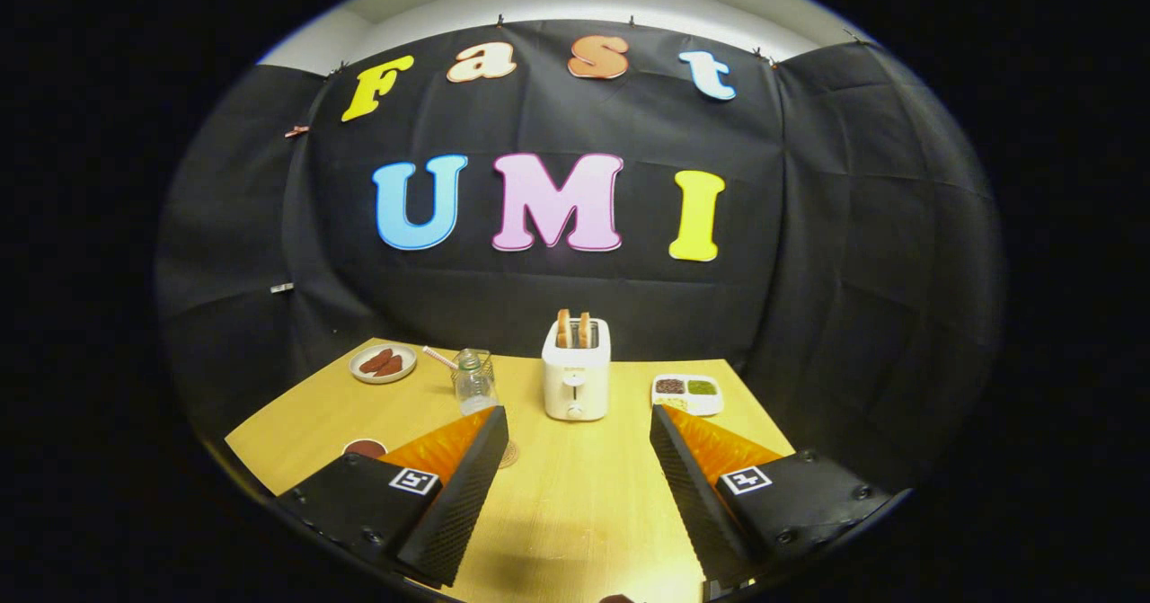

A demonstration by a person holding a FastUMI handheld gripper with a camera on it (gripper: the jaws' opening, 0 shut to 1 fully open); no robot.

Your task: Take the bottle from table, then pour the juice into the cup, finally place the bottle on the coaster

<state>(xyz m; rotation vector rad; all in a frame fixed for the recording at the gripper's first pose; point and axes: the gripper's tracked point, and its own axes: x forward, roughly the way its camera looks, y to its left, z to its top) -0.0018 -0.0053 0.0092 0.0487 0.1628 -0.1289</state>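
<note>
Bottle (pixel 473 385), small, clear and see-through with a pale cap, stands upright on the yellow wooden table (pixel 575 504), just beyond the tip of the left finger and a little to its outer side. Right behind the bottle, touching or nearly so, stands a clear glass cup (pixel 480 360) with a striped straw (pixel 439 358) leaning out of it to the left. The gripper (pixel 579 428) hangs above the near part of the table with its two fingers spread wide apart and nothing between them but bare tabletop. Ahead of the gap stands a white two-slot toaster (pixel 576 378) with two slices of toast (pixel 573 329) sticking up from it. A small dark red round coaster (pixel 365 447) lies on the table just beside the left finger's outer side, partly hidden by the gripper body. Farther back on the left sits a round white plate (pixel 383 363) with reddish-brown pieces of food on it. Beyond the right finger's tip rests a white divided tray (pixel 687 394) holding dark, green and pale fillings in separate compartments.
</note>
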